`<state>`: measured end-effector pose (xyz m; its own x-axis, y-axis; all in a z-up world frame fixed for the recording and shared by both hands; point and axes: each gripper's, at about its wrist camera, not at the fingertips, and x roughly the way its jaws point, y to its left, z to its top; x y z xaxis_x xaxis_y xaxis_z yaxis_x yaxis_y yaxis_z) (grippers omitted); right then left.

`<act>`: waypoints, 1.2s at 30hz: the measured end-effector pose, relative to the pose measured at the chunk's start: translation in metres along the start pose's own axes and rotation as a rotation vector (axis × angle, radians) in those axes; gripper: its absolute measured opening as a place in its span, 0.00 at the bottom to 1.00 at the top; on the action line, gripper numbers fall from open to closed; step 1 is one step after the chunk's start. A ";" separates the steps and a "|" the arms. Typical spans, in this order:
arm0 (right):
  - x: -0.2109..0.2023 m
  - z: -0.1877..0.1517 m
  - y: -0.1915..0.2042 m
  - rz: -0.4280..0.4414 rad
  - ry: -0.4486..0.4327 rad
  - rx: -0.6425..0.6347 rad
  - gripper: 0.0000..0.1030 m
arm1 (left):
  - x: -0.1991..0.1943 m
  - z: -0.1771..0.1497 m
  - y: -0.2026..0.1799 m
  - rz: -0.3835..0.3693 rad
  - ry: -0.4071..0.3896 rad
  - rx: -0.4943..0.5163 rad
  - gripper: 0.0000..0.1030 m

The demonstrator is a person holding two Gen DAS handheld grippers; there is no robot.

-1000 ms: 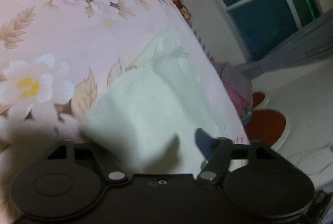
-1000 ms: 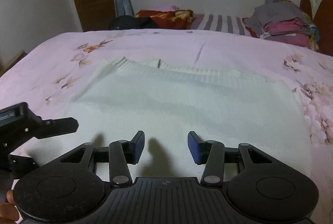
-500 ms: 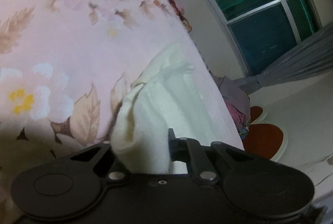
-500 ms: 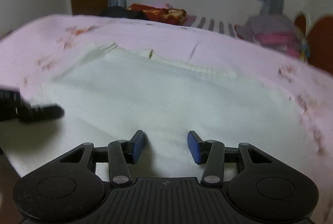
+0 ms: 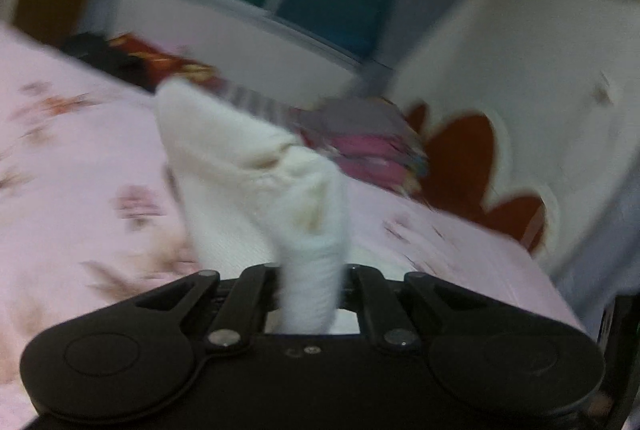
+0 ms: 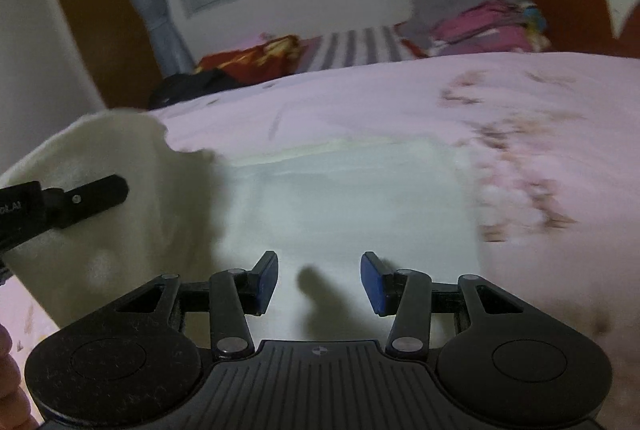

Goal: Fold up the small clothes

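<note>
the left gripper (image 5: pixel 310 294) is clamped on a bunched edge of the white knit sweater (image 6: pixel 344 206), holding its left side raised off the pink floral bedspread (image 6: pixel 400 98) while the rest lies flat. the right gripper (image 6: pixel 319 282) hovers over the near hem, jaws apart and empty. the knit looks soft, light and limp, likely to sag and stretch, so hem corners or side seams seem the best places to pinch.

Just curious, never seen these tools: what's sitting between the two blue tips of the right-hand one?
Nothing is pinched there: in the right wrist view the right gripper stands open, with only the white sweater lying flat beyond the gap.
</note>
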<state>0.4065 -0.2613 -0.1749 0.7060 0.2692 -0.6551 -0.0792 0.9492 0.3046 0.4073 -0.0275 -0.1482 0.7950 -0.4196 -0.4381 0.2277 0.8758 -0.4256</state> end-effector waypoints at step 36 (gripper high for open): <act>0.026 0.024 -0.049 0.073 0.127 0.109 0.29 | -0.001 -0.012 0.013 0.072 0.171 -0.041 0.56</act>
<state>0.4459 -0.3043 -0.1903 0.6060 0.3615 -0.7086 -0.0451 0.9050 0.4231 0.4030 -0.0190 -0.1626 0.7004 -0.3935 -0.5954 0.1479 0.8962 -0.4183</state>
